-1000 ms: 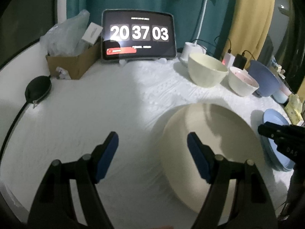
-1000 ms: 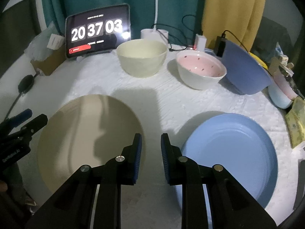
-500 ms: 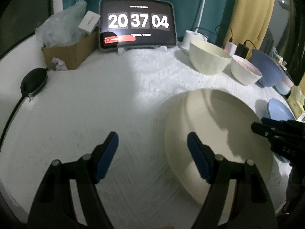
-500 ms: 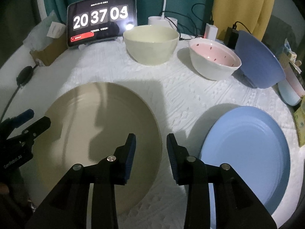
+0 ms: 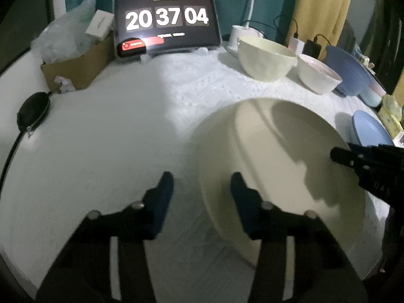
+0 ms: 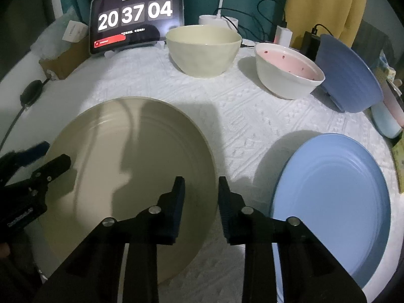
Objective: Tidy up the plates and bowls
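A large cream plate lies flat on the white cloth; it also shows in the left wrist view. A blue plate lies to its right. Behind stand a cream bowl, a white bowl with pink inside and a tilted blue bowl. My left gripper is open, its jaws straddling the cream plate's left rim. My right gripper is open, its jaws straddling the plate's right rim.
A tablet clock stands at the back. A cardboard box with plastic bags is at the back left, beside a black pouch with cord. Chargers, cables and small items crowd the back right.
Both grippers moved in towards the cream plate. The left jaws narrowed around its left rim. The right jaws opened wider and now straddle its right rim.
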The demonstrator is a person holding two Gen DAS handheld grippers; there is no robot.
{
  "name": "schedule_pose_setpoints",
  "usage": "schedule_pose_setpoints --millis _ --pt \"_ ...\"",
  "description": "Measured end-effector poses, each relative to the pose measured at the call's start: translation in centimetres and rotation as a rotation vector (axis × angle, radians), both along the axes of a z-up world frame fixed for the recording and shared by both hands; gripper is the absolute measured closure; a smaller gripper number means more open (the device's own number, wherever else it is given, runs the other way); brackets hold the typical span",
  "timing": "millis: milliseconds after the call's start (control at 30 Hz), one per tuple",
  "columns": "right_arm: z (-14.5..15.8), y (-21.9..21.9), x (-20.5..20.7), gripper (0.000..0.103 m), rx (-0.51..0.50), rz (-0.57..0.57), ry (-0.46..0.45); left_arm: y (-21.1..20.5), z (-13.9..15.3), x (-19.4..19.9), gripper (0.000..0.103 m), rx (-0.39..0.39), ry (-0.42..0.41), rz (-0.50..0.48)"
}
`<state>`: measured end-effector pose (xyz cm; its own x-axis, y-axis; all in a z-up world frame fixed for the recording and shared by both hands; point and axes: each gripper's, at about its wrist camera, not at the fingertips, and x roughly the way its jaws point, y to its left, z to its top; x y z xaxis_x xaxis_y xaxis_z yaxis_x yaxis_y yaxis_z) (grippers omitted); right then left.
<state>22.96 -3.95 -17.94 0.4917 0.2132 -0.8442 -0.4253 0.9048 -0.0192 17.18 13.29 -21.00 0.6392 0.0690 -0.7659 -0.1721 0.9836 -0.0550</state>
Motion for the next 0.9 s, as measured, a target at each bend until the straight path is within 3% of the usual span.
schedule_pose_setpoints --millis 300,900 --pt "0.9 -0.3 -0.8 0.090 0.018 0.026 -0.017 -0.9 0.2 -0.4 0.063 -0.014 -0.001 -0.028" --pt "4.5 -2.8 -1.3 0.091 0.085 0.010 -0.082 -3.0 4.0 -0.8 0.064 0.005 -0.068 -0.045"
